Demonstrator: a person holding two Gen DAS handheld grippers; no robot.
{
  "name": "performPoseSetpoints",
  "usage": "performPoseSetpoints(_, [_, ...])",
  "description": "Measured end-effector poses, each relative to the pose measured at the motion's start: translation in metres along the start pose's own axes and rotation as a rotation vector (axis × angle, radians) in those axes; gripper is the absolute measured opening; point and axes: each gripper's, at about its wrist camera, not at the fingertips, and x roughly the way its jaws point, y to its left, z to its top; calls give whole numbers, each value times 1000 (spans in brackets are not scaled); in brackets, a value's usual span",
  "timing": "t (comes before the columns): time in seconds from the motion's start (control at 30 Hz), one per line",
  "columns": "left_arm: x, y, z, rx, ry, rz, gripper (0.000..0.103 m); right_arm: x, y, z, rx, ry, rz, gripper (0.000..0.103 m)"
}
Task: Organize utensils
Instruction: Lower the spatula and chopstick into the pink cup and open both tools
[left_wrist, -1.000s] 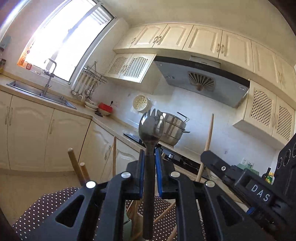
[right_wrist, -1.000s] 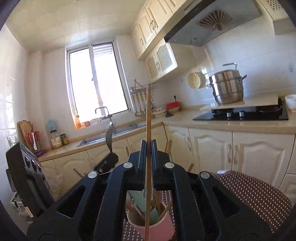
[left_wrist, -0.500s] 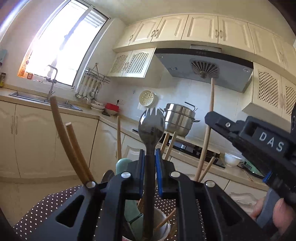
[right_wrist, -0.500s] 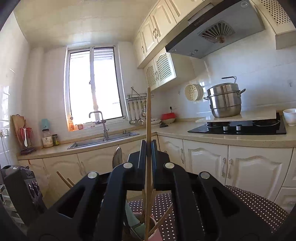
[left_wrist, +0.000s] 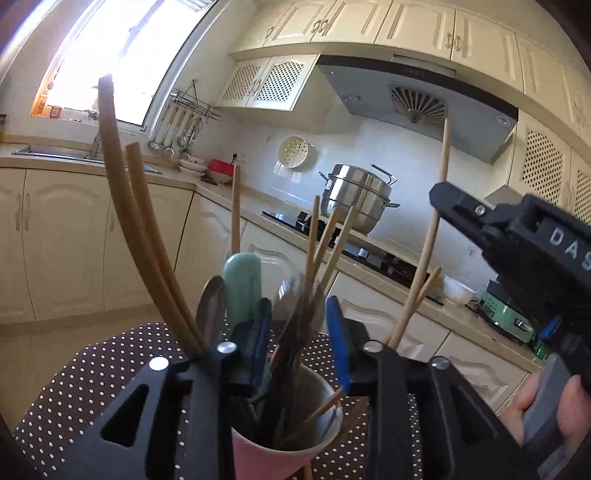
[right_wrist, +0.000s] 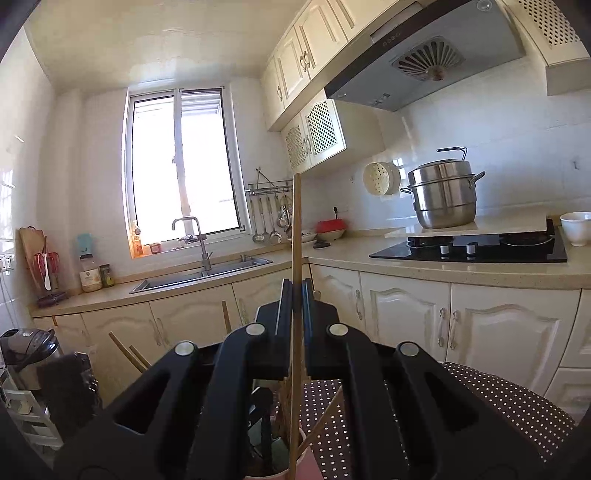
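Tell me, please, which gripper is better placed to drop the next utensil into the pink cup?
Right. The right gripper is shut on a wooden chopstick whose lower end already reaches into the pink cup. The left gripper is open with nothing clamped.

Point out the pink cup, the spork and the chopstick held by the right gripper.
pink cup (left_wrist: 258, 458), left wrist view, front wall below the rim.
spork (left_wrist: 295, 306), left wrist view, blurred head above the cup.
chopstick (right_wrist: 296, 229), right wrist view, shaft above the shut jaws.
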Motion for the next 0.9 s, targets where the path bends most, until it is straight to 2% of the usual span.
performPoseSetpoints(0.03, [-5,0,1,-9,-16,-8,40,-1,0,0,1,0,0,6])
performPoseSetpoints(0.07, [-9,0,2,-10,-25,-8,48,-1,0,1,2,0,-1,6])
performPoseSetpoints(0.1, [-12,0,3,-16,-29,-17,52,-2,0,1,3,-2,-2,6])
performPoseSetpoints(0.5, [-43,17,22,-135,-69,-127,54,-2,5,3,13,-8,9,6])
performPoseSetpoints(0.8, [-61,32,30,-195,-102,-124,58,-10,15,14,6,-51,21,6])
performPoseSetpoints(0.9, [-62,32,31,-182,-100,-110,58,-7,18,13,-6,-45,19,6])
